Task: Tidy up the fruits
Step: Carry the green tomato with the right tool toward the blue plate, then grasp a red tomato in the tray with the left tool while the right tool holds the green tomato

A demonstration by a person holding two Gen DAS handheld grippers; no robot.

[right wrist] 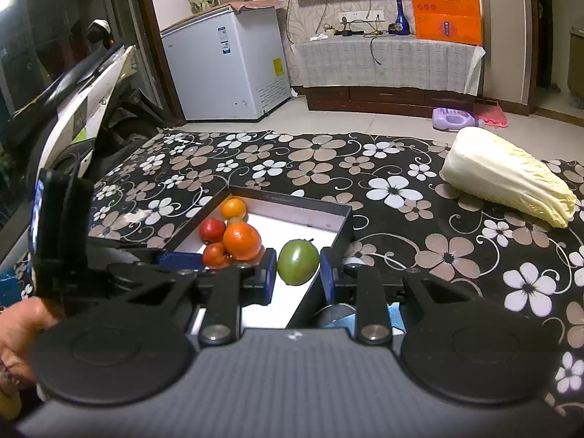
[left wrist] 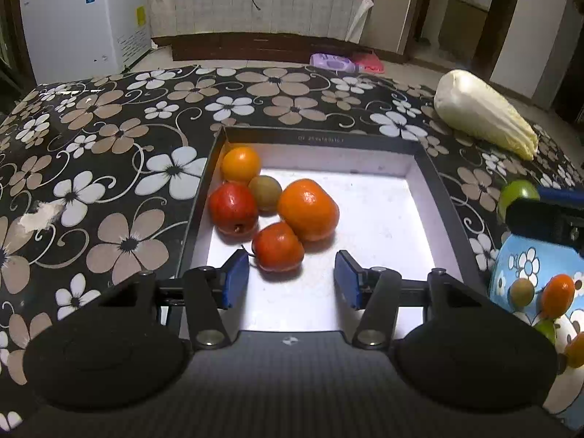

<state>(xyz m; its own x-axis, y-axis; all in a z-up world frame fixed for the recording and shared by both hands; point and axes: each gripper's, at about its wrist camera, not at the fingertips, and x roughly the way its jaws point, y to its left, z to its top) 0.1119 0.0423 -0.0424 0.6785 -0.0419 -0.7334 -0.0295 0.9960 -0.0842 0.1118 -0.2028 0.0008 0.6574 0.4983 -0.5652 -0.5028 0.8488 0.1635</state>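
Note:
A black box with a white floor (left wrist: 383,219) holds two oranges (left wrist: 308,208), two red fruits (left wrist: 278,246) and a brown fruit (left wrist: 265,192) in its left part. My left gripper (left wrist: 292,279) is open and empty just above the box's near edge, close to the nearer red fruit. My right gripper (right wrist: 296,273) is shut on a green fruit (right wrist: 298,261) and holds it above the box's (right wrist: 345,226) right side. The green fruit also shows in the left wrist view (left wrist: 516,193).
A napa cabbage (left wrist: 485,113) lies on the floral tablecloth (left wrist: 109,146) at the far right. A blue flowered bowl (left wrist: 529,266) with several fruits stands right of the box. A white freezer (right wrist: 226,69) and a cabinet stand beyond the table.

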